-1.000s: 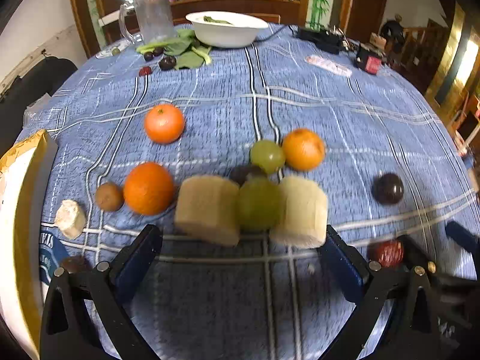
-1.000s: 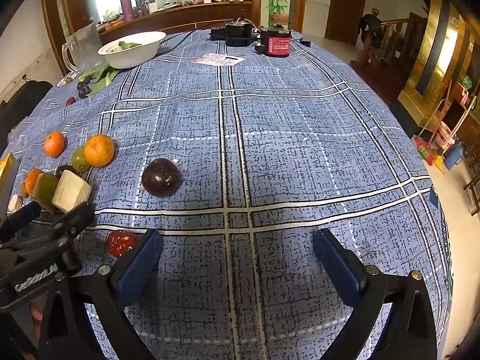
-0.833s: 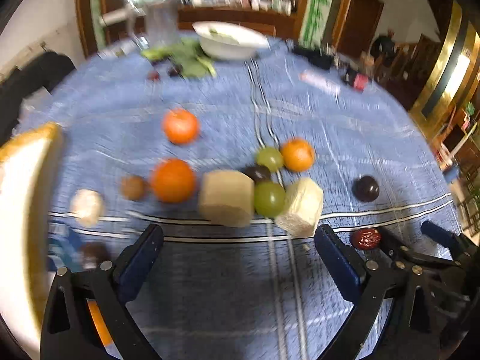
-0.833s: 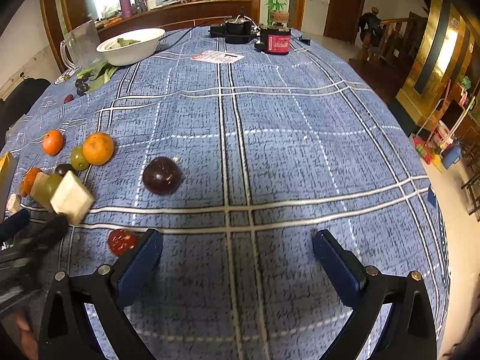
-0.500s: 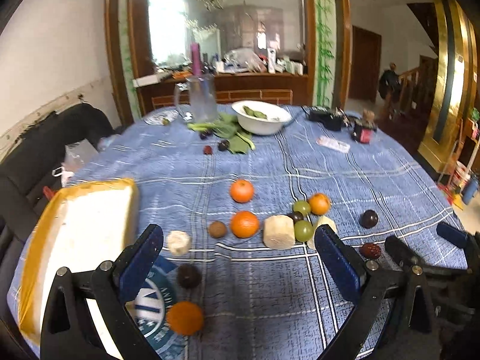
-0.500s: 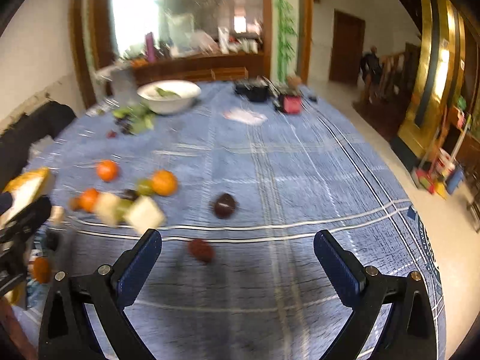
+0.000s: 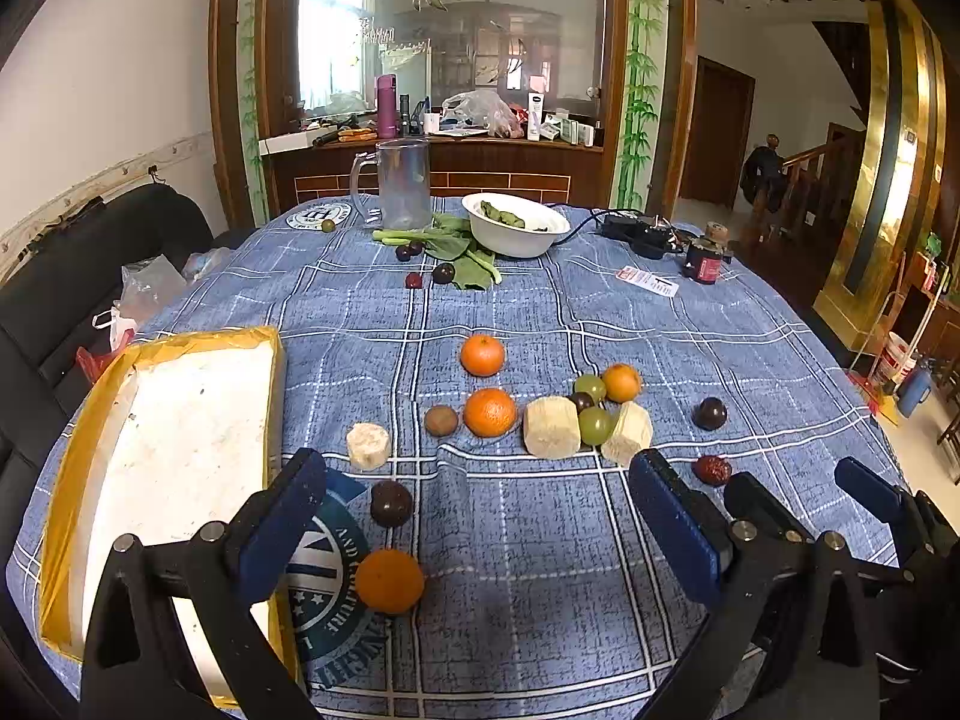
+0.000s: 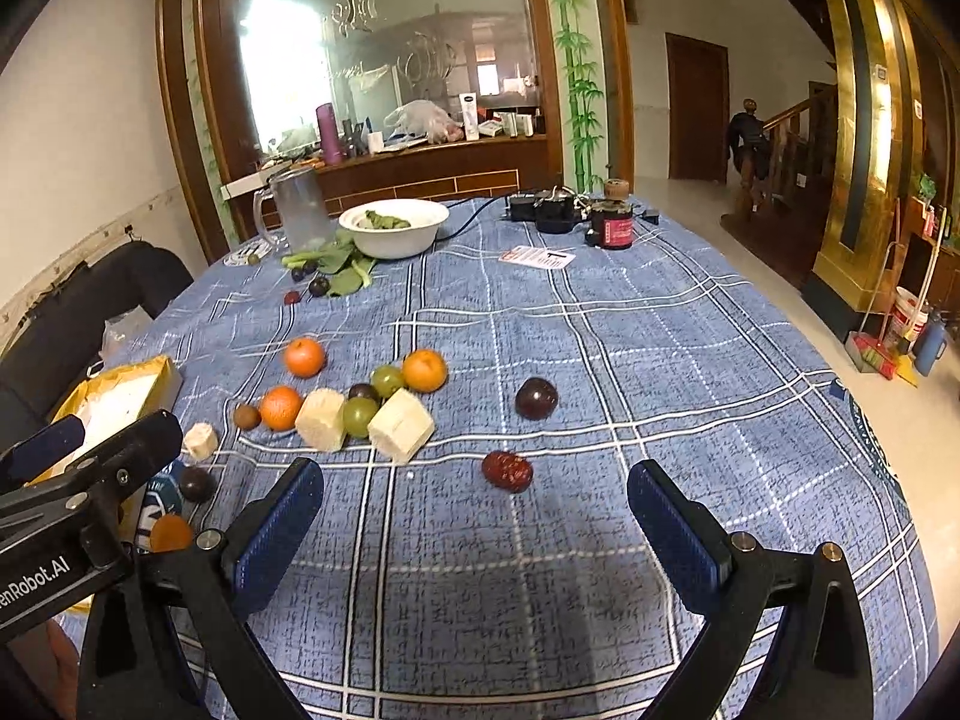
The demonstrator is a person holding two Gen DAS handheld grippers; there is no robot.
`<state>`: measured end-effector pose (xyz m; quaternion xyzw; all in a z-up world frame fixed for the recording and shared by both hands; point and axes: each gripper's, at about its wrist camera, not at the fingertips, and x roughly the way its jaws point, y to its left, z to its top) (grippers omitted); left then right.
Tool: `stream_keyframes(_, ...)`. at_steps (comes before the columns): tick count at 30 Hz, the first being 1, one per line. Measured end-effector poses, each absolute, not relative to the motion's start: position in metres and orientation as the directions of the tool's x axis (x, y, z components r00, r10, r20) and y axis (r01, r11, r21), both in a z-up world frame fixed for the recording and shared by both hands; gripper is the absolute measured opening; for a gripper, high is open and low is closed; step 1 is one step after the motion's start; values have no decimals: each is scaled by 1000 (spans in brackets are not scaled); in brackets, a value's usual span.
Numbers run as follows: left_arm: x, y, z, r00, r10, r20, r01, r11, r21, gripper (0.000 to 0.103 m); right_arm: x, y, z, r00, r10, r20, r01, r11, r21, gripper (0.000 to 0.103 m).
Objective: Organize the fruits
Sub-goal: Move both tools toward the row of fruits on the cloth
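White bowl point(image 7: 517, 232) of greens point(image 7: 509, 217)

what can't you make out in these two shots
- White bowl, both views: greens inside, too small to identify.
- Yellow-edged tray, right wrist view: mostly hidden behind the left gripper.
- Orange nearest the camera, right wrist view: partly covered by the right gripper's finger.

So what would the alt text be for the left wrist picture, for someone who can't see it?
Fruit lies scattered on a round table under a blue plaid cloth: oranges, green grapes, dark plums and pale cut chunks. The open left gripper frames the foreground, holding nothing. A yellow-edged white foam tray sits at left; a white bowl and glass mug stand at the far side.
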<state>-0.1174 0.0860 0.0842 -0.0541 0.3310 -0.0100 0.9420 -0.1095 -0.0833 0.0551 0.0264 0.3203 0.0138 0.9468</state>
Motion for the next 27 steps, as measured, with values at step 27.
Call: stream_keyframes(27, -123, 95, 83, 755, -34, -654, -26, 996, -82, 101, -112, -61, 42, 773, 58, -632, -70, 998, 6, 100)
